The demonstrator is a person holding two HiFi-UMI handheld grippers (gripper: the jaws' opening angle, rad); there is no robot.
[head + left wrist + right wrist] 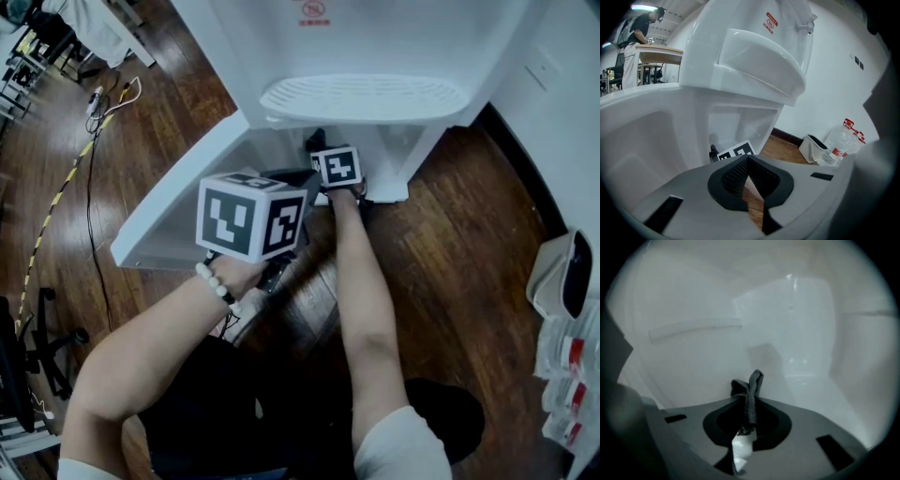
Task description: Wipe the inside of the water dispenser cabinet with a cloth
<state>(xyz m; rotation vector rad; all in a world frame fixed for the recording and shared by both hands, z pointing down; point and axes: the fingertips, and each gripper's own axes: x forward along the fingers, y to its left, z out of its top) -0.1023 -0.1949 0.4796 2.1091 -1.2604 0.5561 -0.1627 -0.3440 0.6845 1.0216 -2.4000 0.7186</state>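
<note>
The white water dispenser [375,56] stands ahead with its lower cabinet door [178,206] swung open to the left. My right gripper [751,397] reaches inside the cabinet [787,333], shut on a dark cloth [753,385] that sticks up between its jaws, close to the white inner wall. In the head view only its marker cube [336,167] shows at the cabinet mouth. My left gripper [750,161] hangs outside in front of the open door, its jaws together with nothing in them; its cube [251,216] sits over the door.
A white bin [562,272] and water bottles [567,375] stand at the right wall. Cables [94,122] run over the wood floor at the left, near a chair base [37,347]. A person [640,33] stands at a desk far behind.
</note>
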